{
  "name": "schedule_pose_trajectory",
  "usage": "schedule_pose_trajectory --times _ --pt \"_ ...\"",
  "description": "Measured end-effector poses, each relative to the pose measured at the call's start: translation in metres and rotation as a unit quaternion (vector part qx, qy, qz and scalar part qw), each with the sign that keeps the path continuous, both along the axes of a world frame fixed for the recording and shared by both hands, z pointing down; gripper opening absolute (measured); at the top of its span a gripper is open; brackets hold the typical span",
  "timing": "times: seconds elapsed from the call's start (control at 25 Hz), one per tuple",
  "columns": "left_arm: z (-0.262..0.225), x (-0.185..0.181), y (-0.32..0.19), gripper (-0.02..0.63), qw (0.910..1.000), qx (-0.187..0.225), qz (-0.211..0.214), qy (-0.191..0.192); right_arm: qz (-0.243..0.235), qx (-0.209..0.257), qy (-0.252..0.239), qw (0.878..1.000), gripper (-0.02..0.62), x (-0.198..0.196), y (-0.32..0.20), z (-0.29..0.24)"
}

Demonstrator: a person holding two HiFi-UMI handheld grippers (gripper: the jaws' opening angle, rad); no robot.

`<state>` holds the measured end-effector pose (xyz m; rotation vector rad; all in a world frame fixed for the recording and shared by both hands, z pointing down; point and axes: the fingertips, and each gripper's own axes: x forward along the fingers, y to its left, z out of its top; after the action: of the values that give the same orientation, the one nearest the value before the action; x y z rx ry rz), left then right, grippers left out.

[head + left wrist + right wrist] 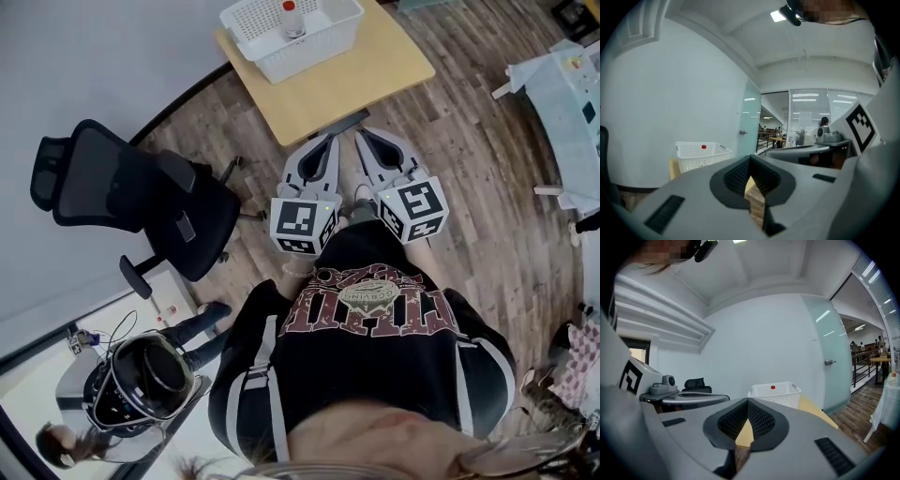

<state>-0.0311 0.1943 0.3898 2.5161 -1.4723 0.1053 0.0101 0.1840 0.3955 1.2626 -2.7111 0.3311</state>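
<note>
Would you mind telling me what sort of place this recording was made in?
Most likely an office: a black swivel chair stands on the wood floor, a glass partition shows desks and people beyond, and a small wooden table carries a white basket.

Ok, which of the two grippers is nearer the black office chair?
The left gripper: it is on the side of the black office chair, while the right gripper lies beyond it, farther from that chair.
</note>
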Motion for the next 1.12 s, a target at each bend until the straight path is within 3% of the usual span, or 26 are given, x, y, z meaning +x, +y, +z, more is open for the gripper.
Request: schedule_pose_trajectory --times 0.56,1.12 --pt "-0.017 0.019 -0.077 0.046 0.9993 0.010 -0.034 -0.007 -0.045 0.009 0.000 0.999 0.017 0.013 -0.077 -0.014" --pt "-0.013 0.057 -0.110 0.046 0.9976 0.010 -0.068 -0.011 -0.071 0.016 -0.004 0.997 0.017 0.054 -0.115 -0.015"
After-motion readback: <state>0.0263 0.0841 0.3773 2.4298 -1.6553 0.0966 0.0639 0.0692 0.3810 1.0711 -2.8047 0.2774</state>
